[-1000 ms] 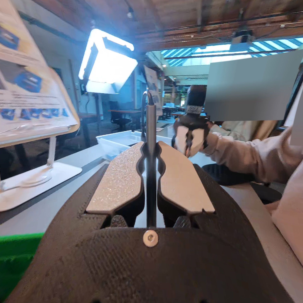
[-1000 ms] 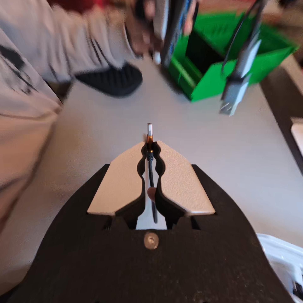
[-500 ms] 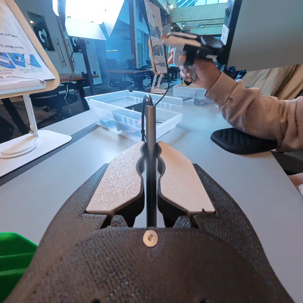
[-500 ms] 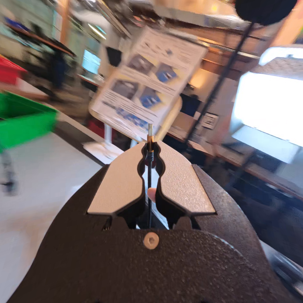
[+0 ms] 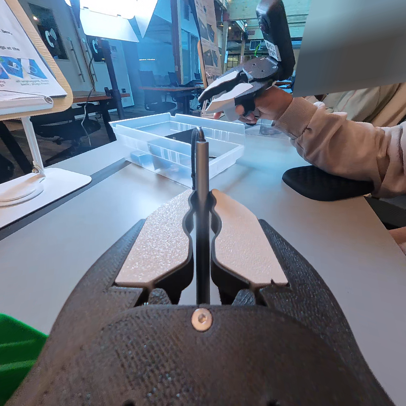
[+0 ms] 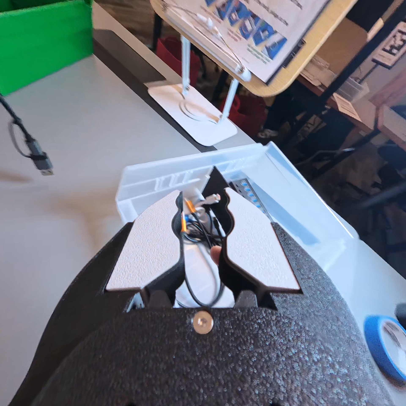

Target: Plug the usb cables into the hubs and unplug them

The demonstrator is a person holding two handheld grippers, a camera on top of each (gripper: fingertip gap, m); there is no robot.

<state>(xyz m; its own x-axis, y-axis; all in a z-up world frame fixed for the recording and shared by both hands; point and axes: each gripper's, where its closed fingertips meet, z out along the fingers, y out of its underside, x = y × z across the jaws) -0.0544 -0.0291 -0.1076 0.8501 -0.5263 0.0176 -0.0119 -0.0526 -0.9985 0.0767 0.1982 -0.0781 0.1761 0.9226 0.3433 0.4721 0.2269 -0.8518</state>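
Observation:
In the left wrist view my left gripper [image 5: 202, 194] is shut on a thin grey USB hub [image 5: 202, 167], held edge-on above the table, with a black cable curling from its far end. That cable's grey USB plug [image 6: 42, 163] dangles at the left of the right wrist view. My right gripper [image 6: 203, 194] is open and empty over a clear plastic bin [image 6: 285, 175]. The bin holds a tangle of cables, among them an orange-collared plug [image 6: 188, 206], and a hub with blue ports [image 6: 252, 195]. The right gripper [image 5: 203, 104] also shows in the left wrist view, above the bin [image 5: 219, 131].
A white document stand [image 6: 193, 116] holding a printed sheet stands at the table's far edge, and also shows in the left wrist view [image 5: 44, 182]. A green bin [image 6: 44, 37] sits to the left. A blue tape roll [image 6: 384, 342] and a black wrist rest [image 5: 325, 186] lie to the right. Across from one pair of fingers to the other is roughly 25 centimeters.
My right gripper swung over to the clear bin and opened, letting go of the orange-collared cable. My left gripper tilted downward, still holding the hub.

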